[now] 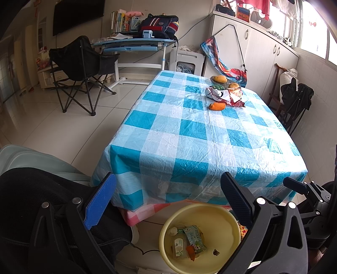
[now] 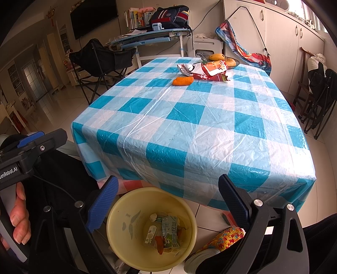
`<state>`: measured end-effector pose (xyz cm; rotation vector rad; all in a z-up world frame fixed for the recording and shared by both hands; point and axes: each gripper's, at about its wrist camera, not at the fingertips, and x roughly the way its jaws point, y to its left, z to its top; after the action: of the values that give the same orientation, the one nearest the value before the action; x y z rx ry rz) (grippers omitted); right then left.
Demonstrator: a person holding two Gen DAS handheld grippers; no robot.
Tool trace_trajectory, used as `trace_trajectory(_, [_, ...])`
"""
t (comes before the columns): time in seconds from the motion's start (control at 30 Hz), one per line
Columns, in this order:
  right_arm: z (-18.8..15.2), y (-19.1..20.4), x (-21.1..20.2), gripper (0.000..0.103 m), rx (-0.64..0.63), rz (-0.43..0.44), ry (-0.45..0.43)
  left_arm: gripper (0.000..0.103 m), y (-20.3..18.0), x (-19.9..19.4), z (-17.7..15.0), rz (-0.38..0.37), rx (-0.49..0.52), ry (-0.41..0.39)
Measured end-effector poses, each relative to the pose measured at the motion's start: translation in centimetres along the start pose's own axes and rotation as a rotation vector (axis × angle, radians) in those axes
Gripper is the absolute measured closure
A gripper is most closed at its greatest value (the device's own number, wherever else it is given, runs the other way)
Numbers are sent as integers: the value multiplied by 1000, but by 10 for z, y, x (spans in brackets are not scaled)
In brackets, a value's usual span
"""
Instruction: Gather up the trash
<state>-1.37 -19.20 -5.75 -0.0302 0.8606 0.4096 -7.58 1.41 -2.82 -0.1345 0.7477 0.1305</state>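
Both grippers, left and right, hang with jaws wide apart and empty above the basin at the worktop's near edge. Wrappers lie near its far edge.

This is a home living room. A wall television, a child's study desk with a schoolbag, and a dining table show it.

Crumpled wrappers on table; others in yellow basin
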Motion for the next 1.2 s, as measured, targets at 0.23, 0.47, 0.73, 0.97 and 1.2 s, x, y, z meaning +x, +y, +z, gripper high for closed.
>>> trace_trajectory(0.23, [-1, 0, 0, 11, 0, 0, 0, 7, 0, 0, 0, 0, 0, 1])
trace_trajectory(0.47, [0, 1, 1, 11, -2, 0, 2, 7, 0, 1, 0, 0, -1, 2])
trace_trajectory(0.73, [-2, 1, 1, 11, -3, -1, 5, 7, 1, 1, 0, 0, -1, 5])
trace_trajectory(0.97, [-3, 2, 4, 11, -6, -2, 8, 7, 1, 0, -3, 0, -1, 8])
trace_trajectory(1.2, [-3, 2, 4, 11, -7, -2, 7, 7, 1, 1, -2, 0, -1, 8])
